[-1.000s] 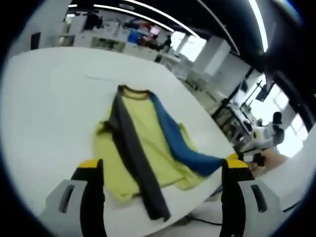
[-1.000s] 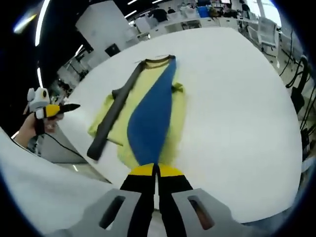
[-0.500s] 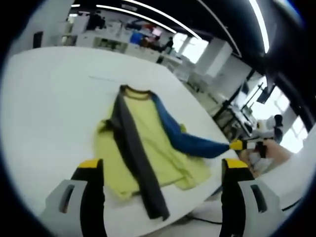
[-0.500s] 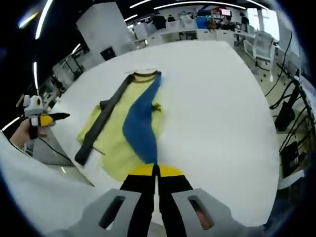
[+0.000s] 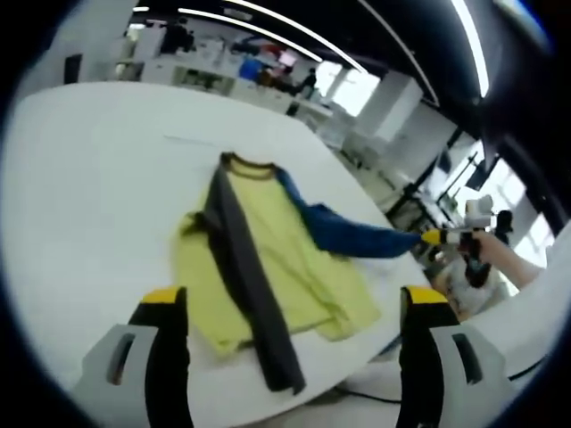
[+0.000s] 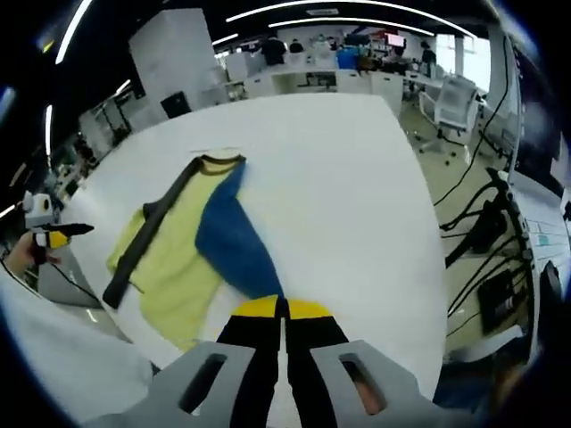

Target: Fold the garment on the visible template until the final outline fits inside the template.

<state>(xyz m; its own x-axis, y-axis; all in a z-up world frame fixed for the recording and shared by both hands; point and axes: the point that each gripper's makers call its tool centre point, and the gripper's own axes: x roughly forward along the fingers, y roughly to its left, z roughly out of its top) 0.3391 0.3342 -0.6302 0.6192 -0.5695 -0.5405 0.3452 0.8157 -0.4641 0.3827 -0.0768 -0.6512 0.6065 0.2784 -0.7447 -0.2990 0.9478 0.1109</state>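
A yellow shirt (image 5: pixel 268 259) lies flat on the white table (image 5: pixel 80 178), collar at the far end. Its grey sleeve (image 5: pixel 245 285) is folded lengthwise down the body. The blue sleeve (image 5: pixel 343 234) stretches off to the right, lifted, and my right gripper (image 5: pixel 435 237) is shut on its cuff. In the right gripper view the blue sleeve (image 6: pixel 230 250) runs from the collar to my shut right gripper (image 6: pixel 283 308), beside the yellow body (image 6: pixel 174 267) and grey sleeve (image 6: pixel 147 236). My left gripper (image 5: pixel 294 299) hangs open above the shirt's near hem, holding nothing. It also appears at the left (image 6: pixel 55 235).
A faint thin line (image 5: pixel 192 140) marks the table just beyond the collar. The table's right edge (image 6: pixel 437 267) drops to chairs and cables (image 6: pixel 486 223). Desks and people stand far behind. A white sleeve (image 6: pixel 62 366) of the person fills the near left.
My right gripper has drawn the blue sleeve off the yellow body and out to the shirt's side. The grey sleeve and my left gripper have stayed put.
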